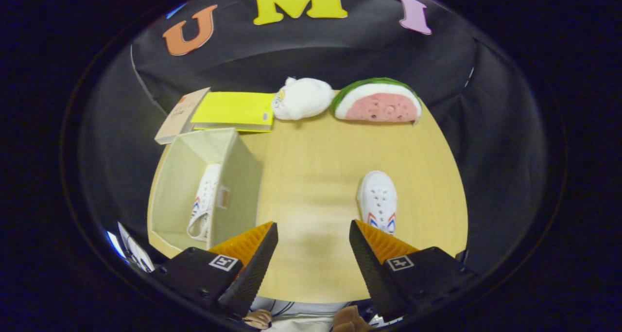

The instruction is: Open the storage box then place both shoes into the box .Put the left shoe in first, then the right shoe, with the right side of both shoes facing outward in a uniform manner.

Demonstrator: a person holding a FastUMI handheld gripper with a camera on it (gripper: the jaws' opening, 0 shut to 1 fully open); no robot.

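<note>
One shoe (378, 200) just beyond spread, empty claw (313, 235); other (204, 205) boxed.

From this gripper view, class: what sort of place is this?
Likely a staged demo booth, not a home: a small wooden table against a black cloth wall, set with props like a watermelon plush and storage box. The gripper is open above the table.

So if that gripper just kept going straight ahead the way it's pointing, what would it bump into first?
Probably nothing soon. The open gripper has bare table between its fingers and ahead. The shoe and box lie off to the sides. Farthest on sits the white plush toy, though depth is unclear.
</note>
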